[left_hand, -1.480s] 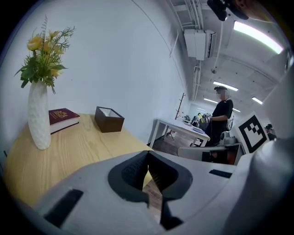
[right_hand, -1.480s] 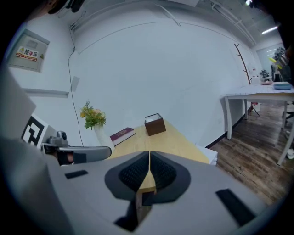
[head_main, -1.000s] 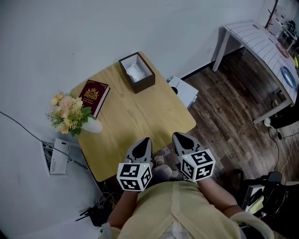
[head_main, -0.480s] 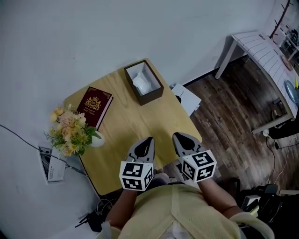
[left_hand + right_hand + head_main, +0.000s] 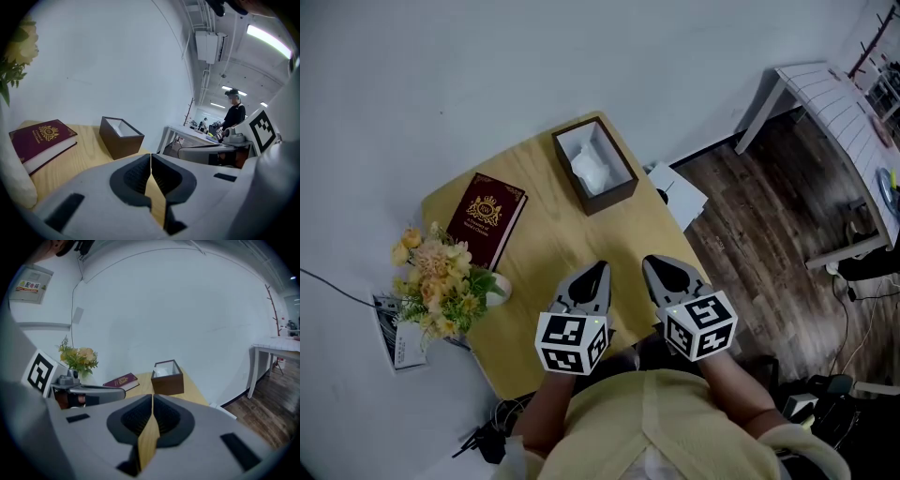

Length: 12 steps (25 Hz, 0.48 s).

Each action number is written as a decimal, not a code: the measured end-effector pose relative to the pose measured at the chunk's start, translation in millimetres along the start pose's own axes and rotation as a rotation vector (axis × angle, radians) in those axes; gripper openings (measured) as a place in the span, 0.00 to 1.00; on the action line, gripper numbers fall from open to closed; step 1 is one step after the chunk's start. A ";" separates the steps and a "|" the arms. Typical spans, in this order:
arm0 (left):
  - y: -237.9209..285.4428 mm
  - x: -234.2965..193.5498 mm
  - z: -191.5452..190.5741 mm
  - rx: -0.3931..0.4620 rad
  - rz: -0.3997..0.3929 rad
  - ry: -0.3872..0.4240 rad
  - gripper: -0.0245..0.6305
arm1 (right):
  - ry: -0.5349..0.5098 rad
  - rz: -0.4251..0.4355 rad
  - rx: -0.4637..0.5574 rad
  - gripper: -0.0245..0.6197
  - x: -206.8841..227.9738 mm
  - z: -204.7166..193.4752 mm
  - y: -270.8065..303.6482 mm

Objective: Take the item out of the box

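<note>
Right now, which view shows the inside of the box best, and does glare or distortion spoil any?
Head view: even light, sharp, no glare, looks down into the box onto the white item. Left gripper view: heavy fisheye, dark corners, bright ceiling lights, box seen side-on. Right gripper view: fisheye bowing, box small, fingers filling the lower half.

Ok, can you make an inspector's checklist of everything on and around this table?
Surface: light wooden table.
Job's things: dark open box near the far corner, white item inside it.
Clutter: red book; flowers at the left edge.
Grippers: left gripper and right gripper both shut, holding nothing, over the near edge.
Cables: black cables on the floor by the near corner.
Surroundings: white wall, wood floor, white side table to the right.
</note>
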<state>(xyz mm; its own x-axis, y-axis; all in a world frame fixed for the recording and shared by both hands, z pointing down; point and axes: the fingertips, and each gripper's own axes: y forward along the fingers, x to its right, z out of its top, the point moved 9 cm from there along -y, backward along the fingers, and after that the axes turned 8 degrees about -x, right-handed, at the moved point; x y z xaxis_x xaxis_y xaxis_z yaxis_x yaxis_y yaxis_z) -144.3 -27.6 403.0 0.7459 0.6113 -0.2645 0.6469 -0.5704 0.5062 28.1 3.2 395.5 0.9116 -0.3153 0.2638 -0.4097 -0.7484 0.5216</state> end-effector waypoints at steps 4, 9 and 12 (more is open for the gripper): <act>8.7 -4.3 12.3 0.020 0.032 -0.015 0.07 | -0.017 0.022 0.000 0.09 8.7 13.5 10.3; 21.8 -10.2 27.3 0.039 0.109 -0.062 0.07 | -0.061 0.081 0.000 0.09 21.7 37.9 22.8; 32.3 -8.0 37.7 0.044 0.142 -0.058 0.07 | -0.092 0.112 -0.007 0.09 33.6 53.4 29.6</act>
<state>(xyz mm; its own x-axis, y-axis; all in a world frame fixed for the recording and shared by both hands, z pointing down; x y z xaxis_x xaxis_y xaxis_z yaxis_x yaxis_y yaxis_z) -123.4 -71.6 390.5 0.8373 0.4908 -0.2409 0.5399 -0.6728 0.5059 48.4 -60.6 376.4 0.8591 -0.4492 0.2455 -0.5093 -0.7015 0.4986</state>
